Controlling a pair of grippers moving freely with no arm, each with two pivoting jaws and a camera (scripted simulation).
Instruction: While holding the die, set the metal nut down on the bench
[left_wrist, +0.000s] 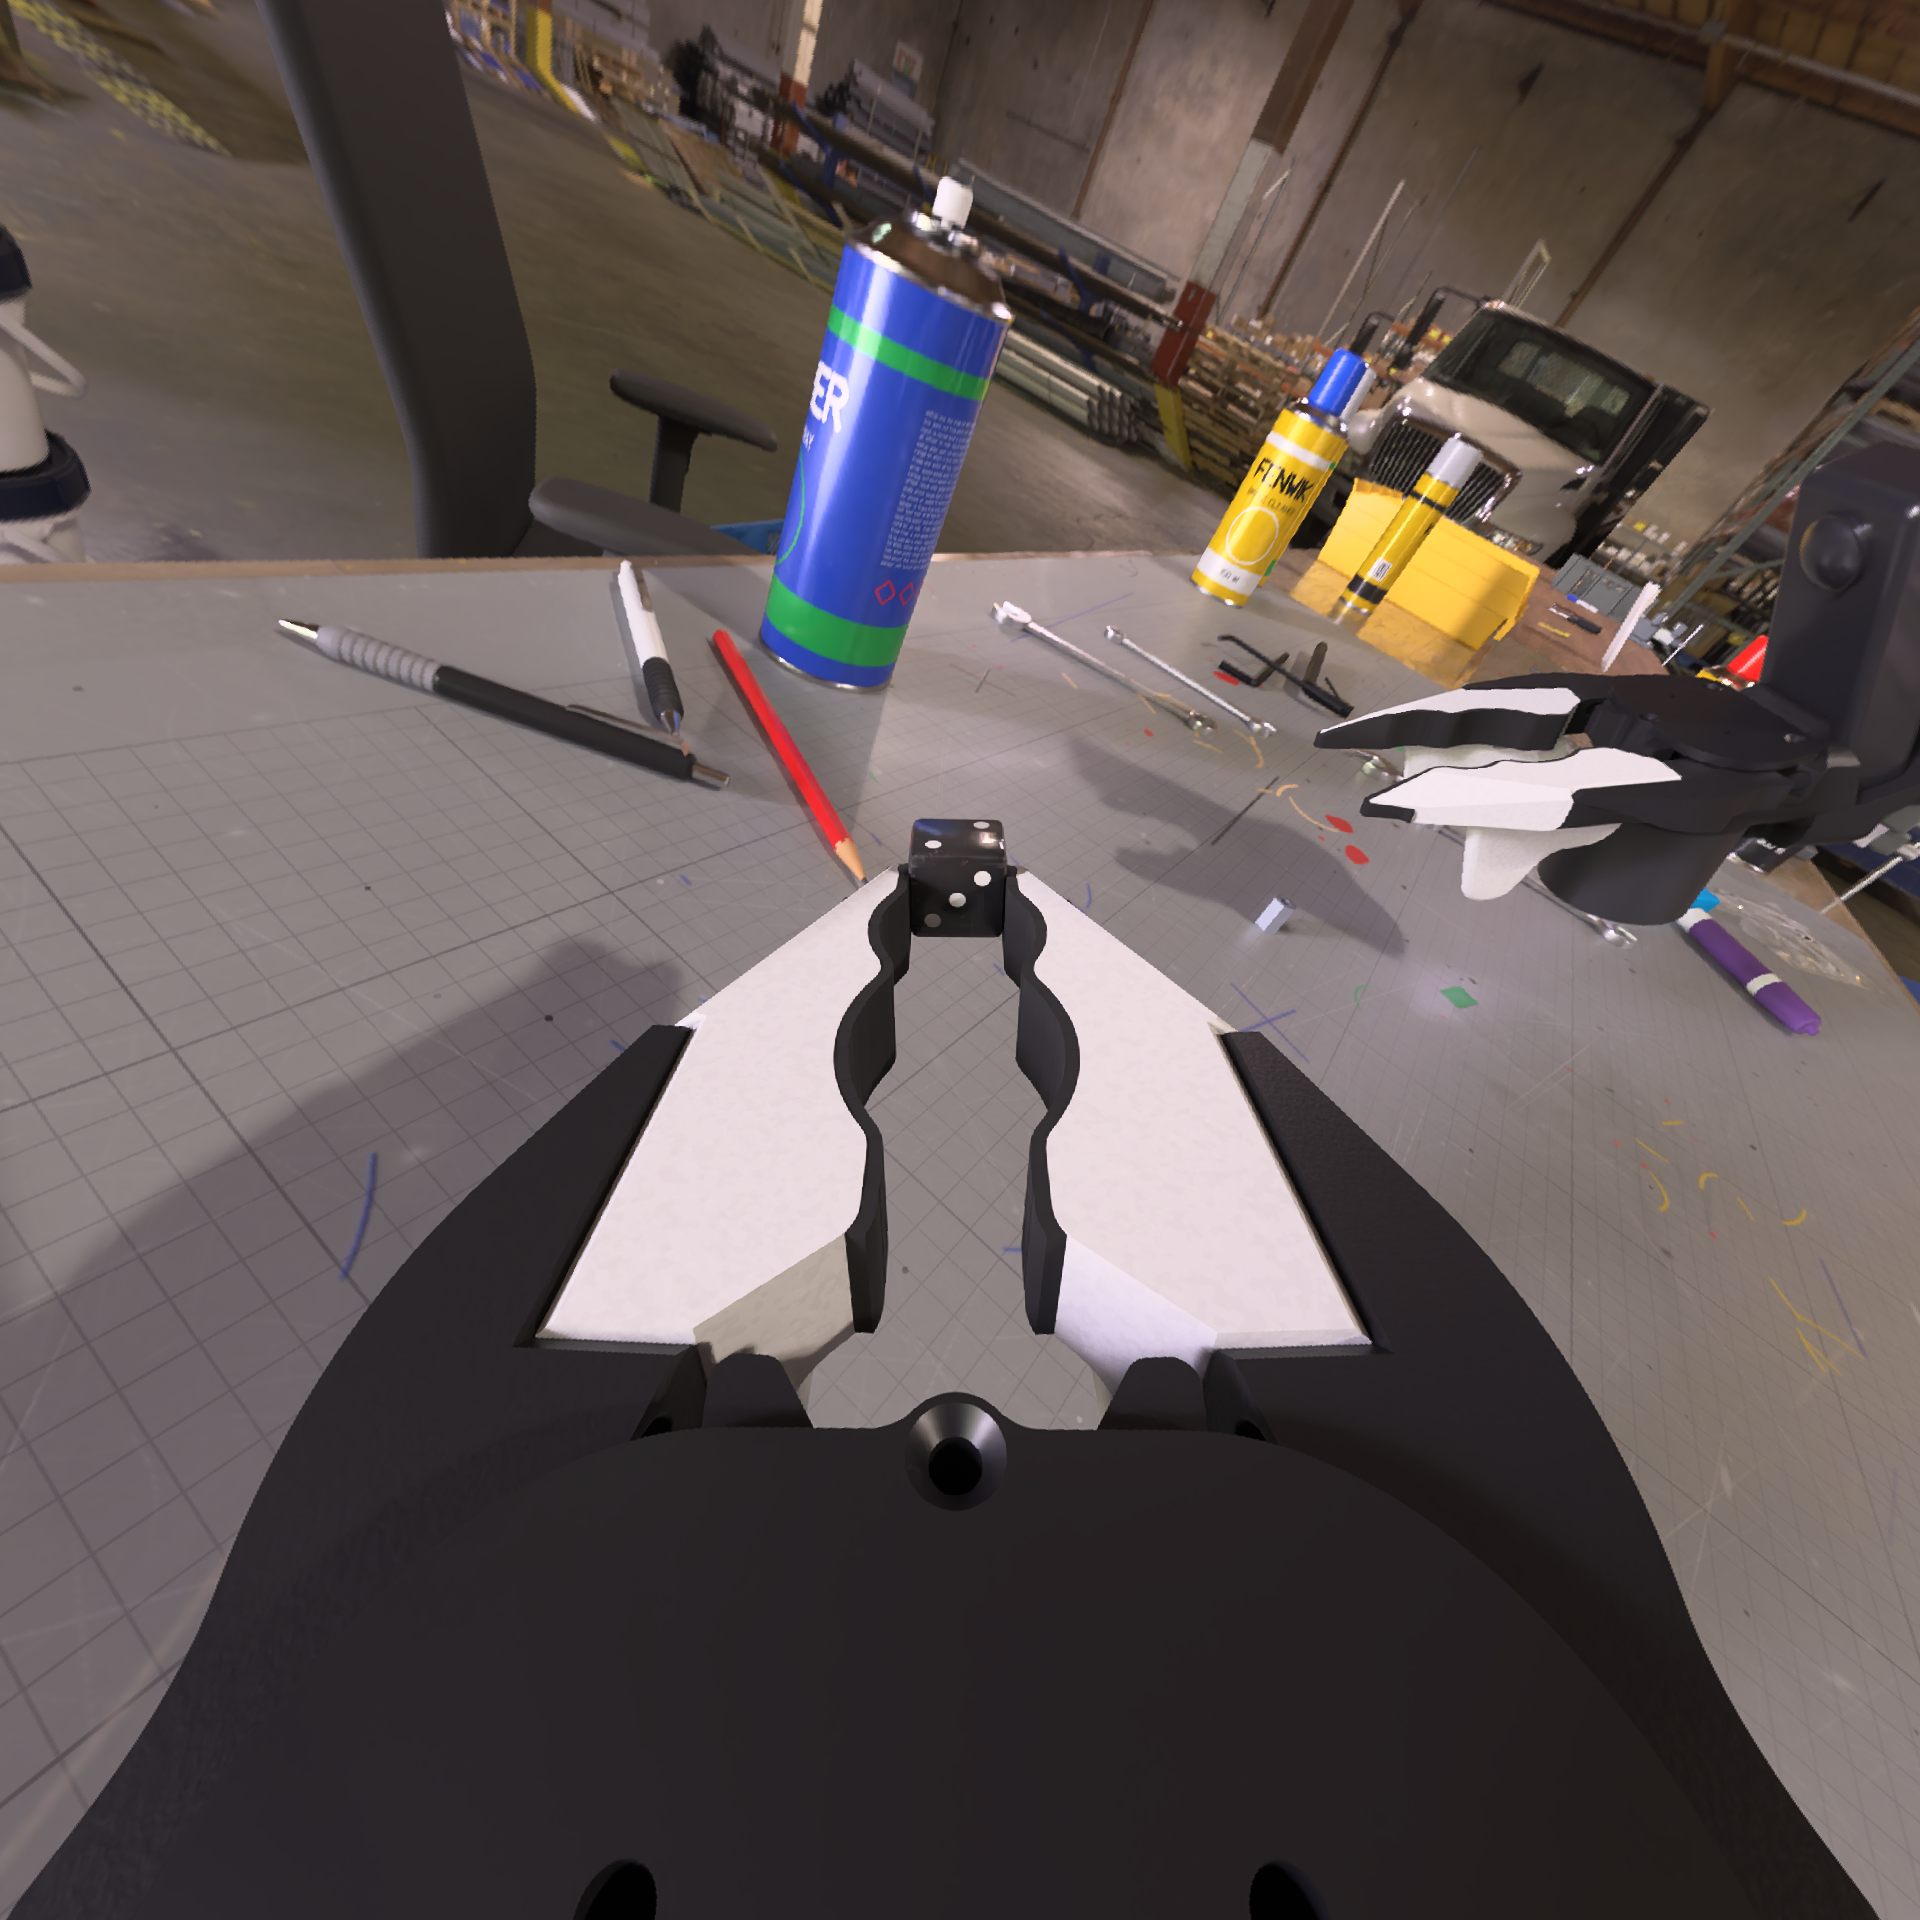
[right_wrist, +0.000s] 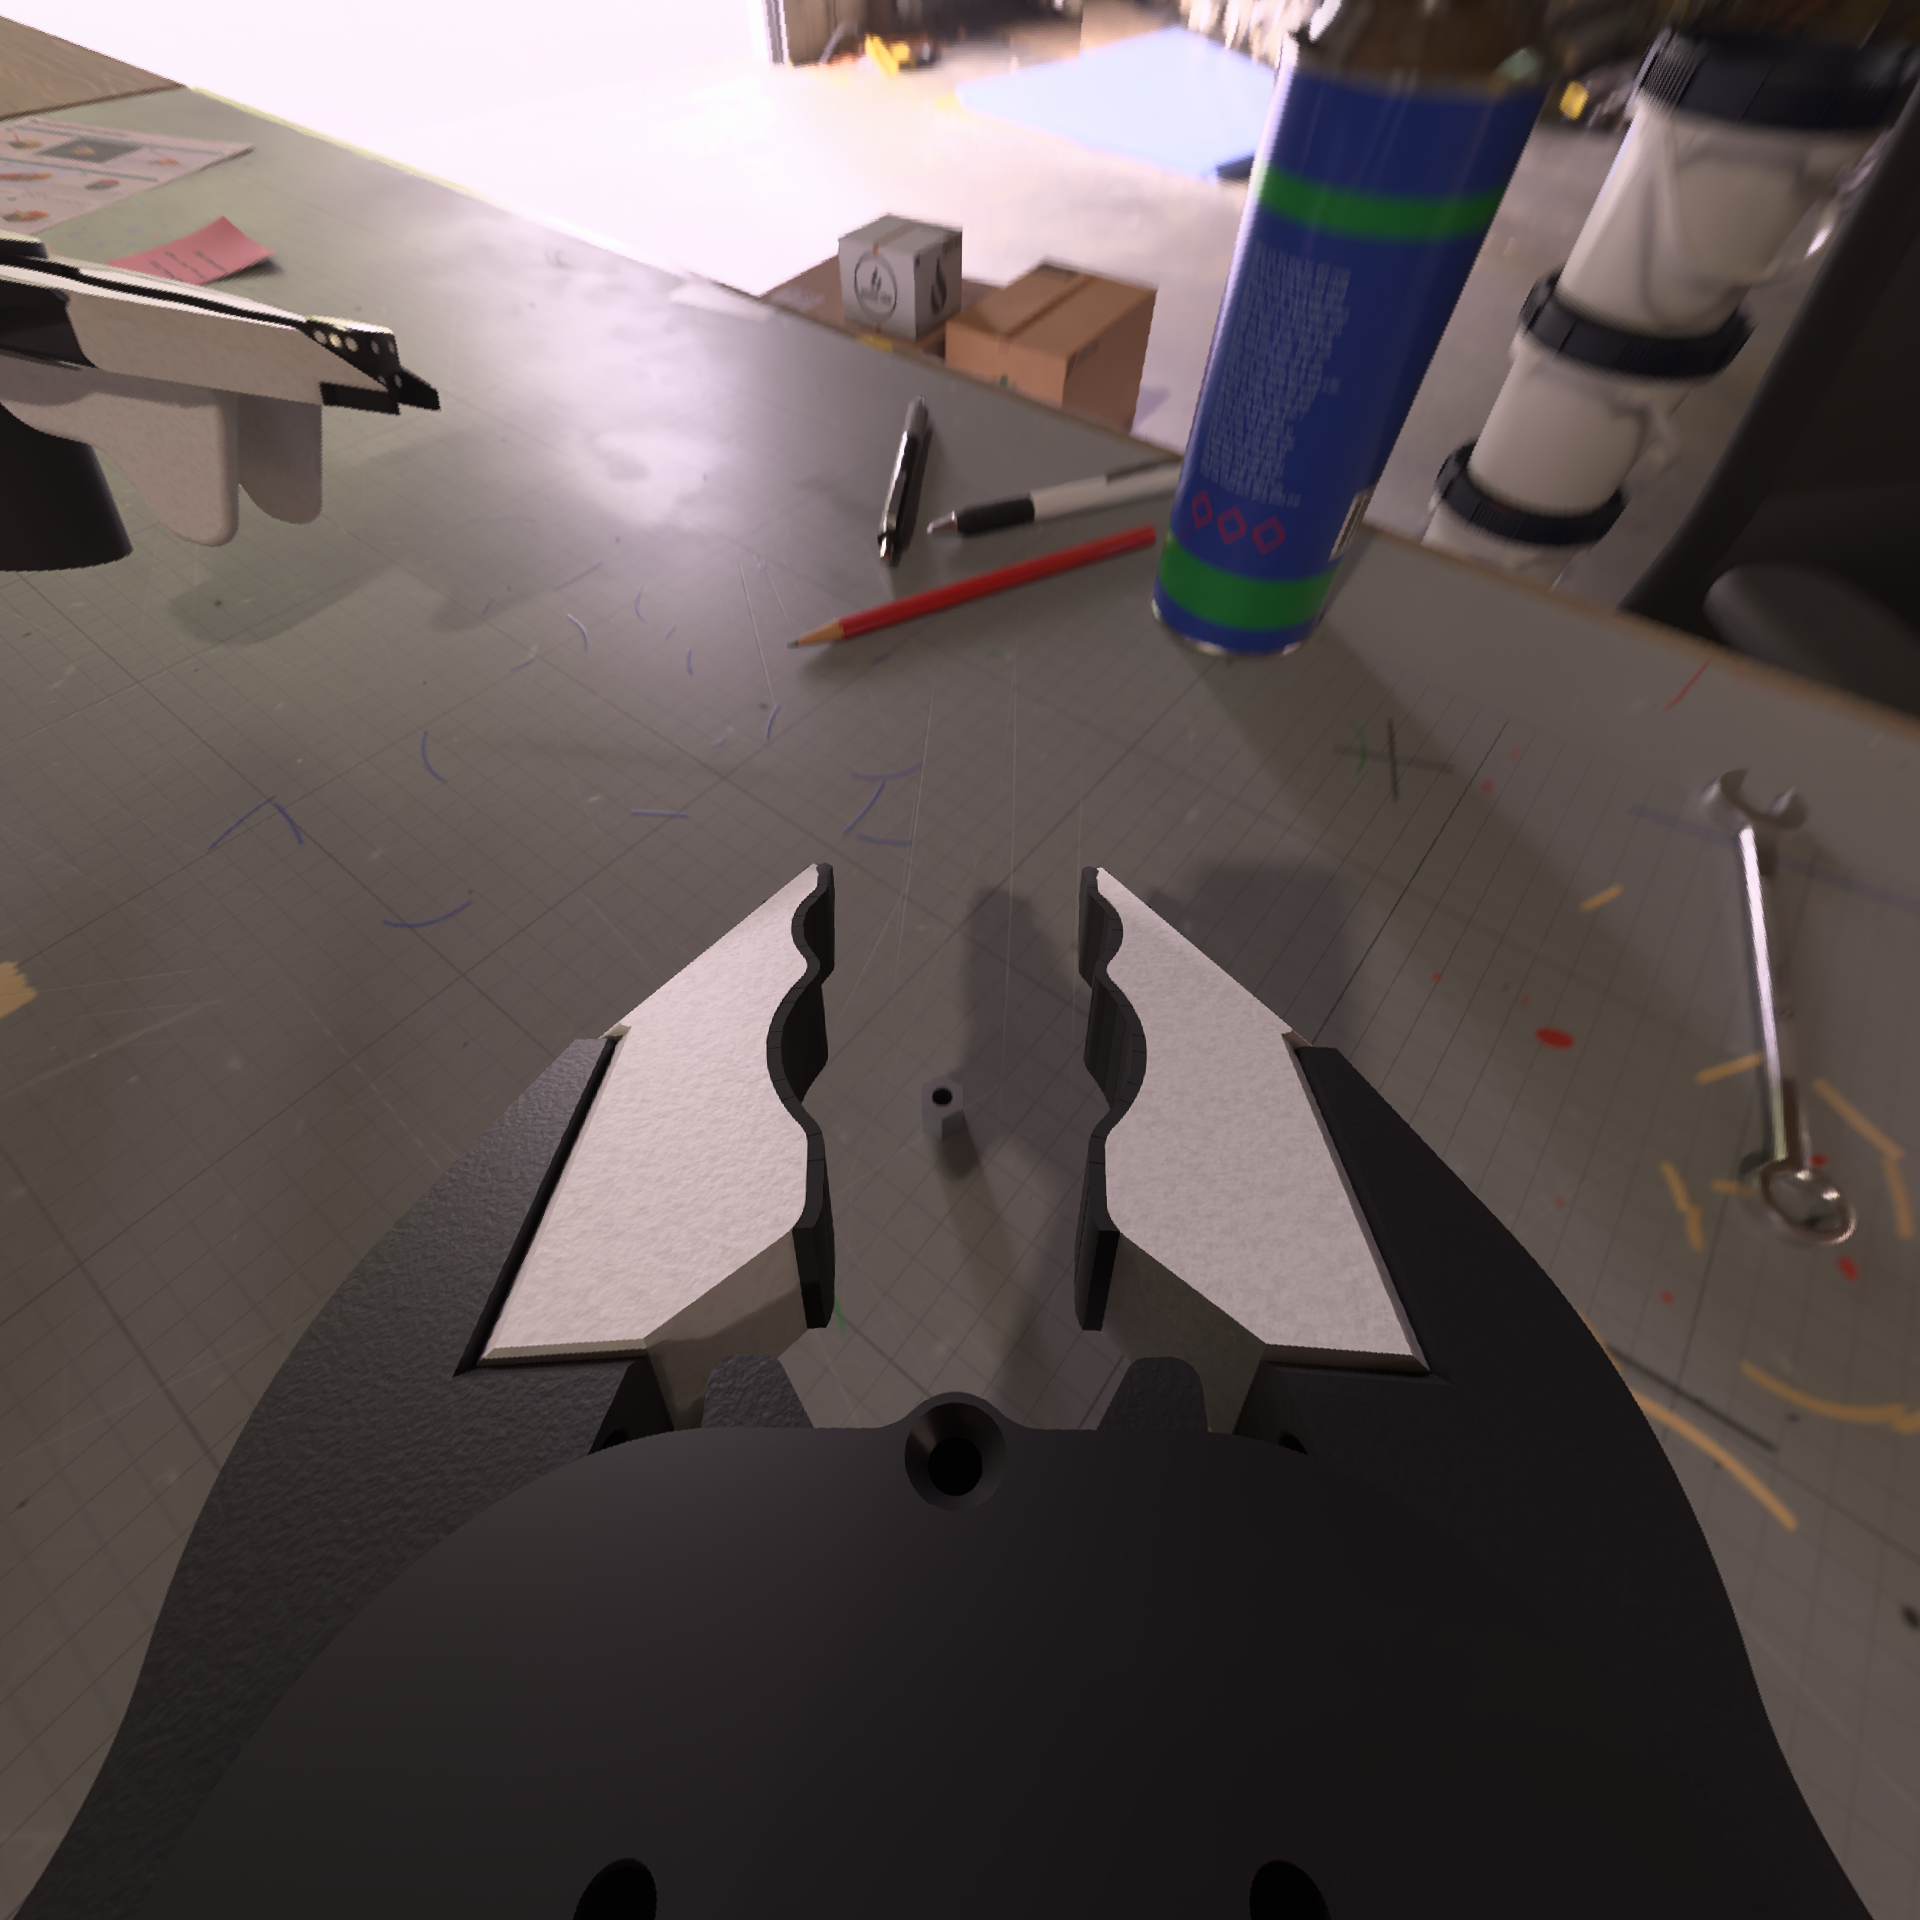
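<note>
My left gripper (left_wrist: 956, 883) is shut on a black die (left_wrist: 956, 878) with white pips, held at the fingertips above the grey bench mat (left_wrist: 312, 935). The small grey metal nut (right_wrist: 943, 1114) lies on the mat below and between my right gripper's fingers, touching neither. It also shows in the left wrist view (left_wrist: 1274, 914), under the right gripper (left_wrist: 1351, 774). My right gripper (right_wrist: 956, 883) is open and empty above the nut. The left gripper also shows in the right wrist view (right_wrist: 395, 374), at the far left, with the die between its tips.
A blue and green spray can (left_wrist: 883, 457) stands at the back, with a red pencil (left_wrist: 784, 753) and two pens (left_wrist: 499, 701) beside it. Wrenches (right_wrist: 1771, 997) lie to the right. Two yellow cans (left_wrist: 1278, 488), a yellow box (left_wrist: 1455, 582) and a purple marker (left_wrist: 1751, 971) sit at far right.
</note>
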